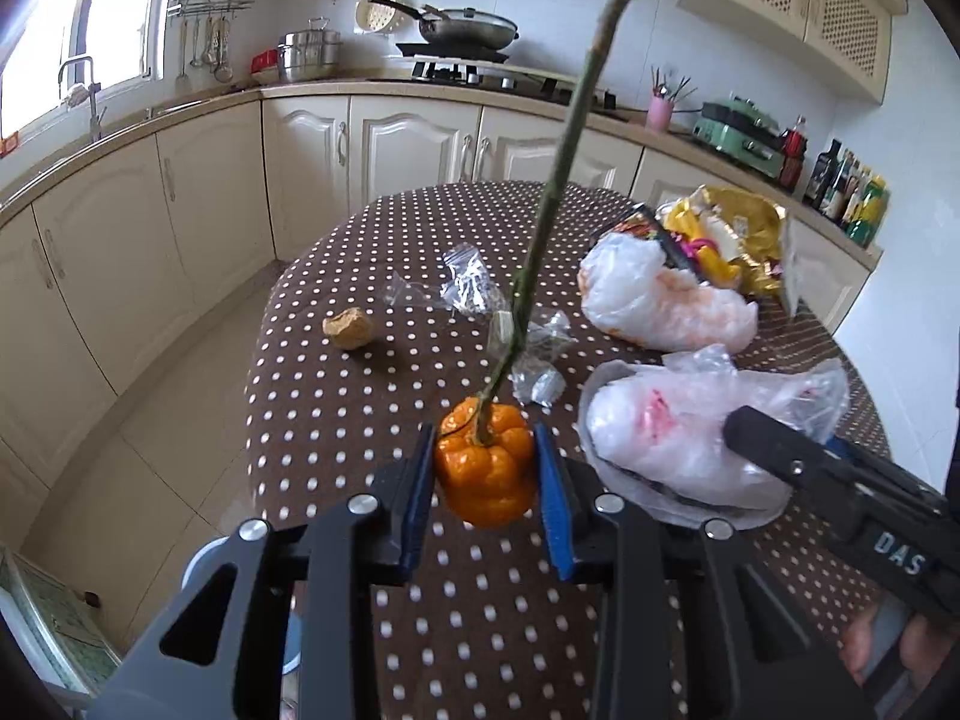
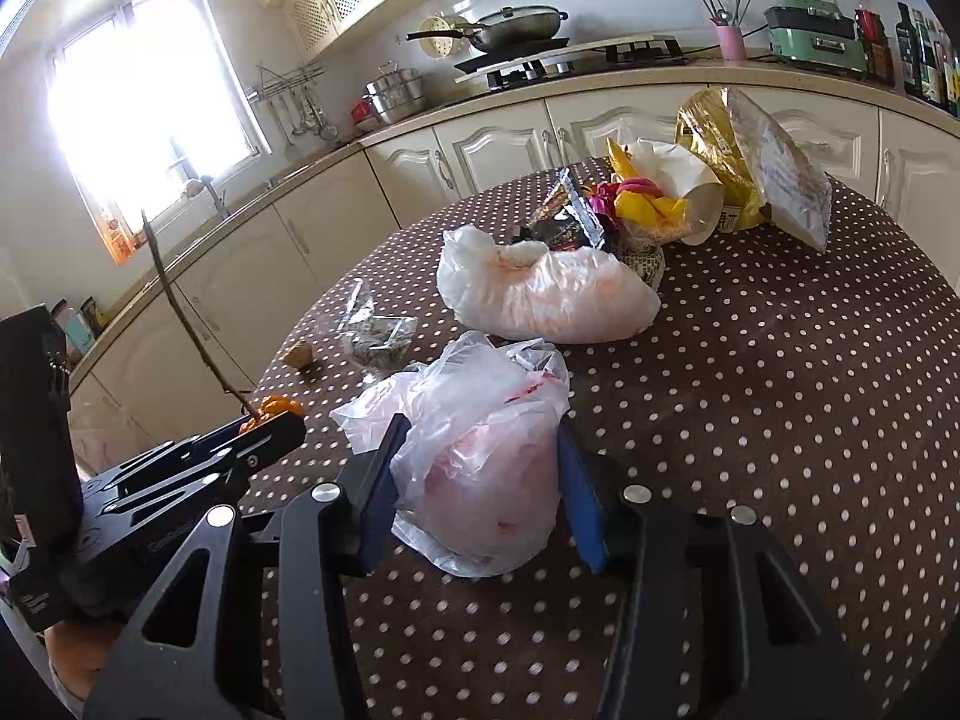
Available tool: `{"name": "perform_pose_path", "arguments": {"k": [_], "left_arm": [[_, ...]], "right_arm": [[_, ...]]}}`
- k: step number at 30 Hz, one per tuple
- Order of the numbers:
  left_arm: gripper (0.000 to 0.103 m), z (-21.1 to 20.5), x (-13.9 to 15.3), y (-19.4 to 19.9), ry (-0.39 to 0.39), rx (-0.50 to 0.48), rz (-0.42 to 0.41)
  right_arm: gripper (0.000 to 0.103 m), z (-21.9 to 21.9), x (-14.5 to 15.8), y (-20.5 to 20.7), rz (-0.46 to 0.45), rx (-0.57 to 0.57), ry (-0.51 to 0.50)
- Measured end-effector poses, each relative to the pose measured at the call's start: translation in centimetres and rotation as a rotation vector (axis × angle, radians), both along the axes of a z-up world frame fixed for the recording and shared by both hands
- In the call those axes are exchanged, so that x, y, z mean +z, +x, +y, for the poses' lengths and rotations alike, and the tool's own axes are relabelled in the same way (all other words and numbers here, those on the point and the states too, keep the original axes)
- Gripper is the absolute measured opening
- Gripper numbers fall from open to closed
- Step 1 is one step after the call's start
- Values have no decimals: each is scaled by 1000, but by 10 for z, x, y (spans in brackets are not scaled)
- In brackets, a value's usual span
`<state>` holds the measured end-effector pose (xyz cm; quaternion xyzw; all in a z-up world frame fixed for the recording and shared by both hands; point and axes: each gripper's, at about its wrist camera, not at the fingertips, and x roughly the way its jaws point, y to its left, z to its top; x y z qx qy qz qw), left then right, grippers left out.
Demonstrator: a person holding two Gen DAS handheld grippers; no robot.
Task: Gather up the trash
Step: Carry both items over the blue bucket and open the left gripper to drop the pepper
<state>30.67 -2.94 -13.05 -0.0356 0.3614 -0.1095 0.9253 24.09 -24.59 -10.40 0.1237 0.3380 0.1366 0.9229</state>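
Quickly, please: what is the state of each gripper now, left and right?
Left gripper: closed on the small orange pumpkin with the long stem.
Right gripper: closed around the crumpled plastic bag on the table.

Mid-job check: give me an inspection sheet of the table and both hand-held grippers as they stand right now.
Surface: round table under a brown polka-dot cloth.
Job's things: orange pumpkin-shaped fruit with a long stem; crumpled plastic bag with red marks; second white bag; clear wrappers; brown lump; pile of gold and yellow packaging.
Clutter: nothing seen beyond the trash.
Grippers: left hand-held gripper pads pressing the fruit's sides; right hand-held gripper pads against the red-marked bag.
Cables: nothing seen.
Surroundings: kitchen counter with cream cabinets, pan on stove, green appliance, bright window.
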Motion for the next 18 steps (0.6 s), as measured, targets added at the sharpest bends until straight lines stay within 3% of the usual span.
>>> {"name": "perform_pose_path", "arguments": {"k": [9, 18], "left_arm": [[31, 41, 20, -62, -76, 24, -54], [31, 141, 4, -120, -66, 233, -34]], "right_arm": [[45, 36, 37, -47, -124, 21, -50], [45, 142, 39, -59, -166, 241, -75]]}}
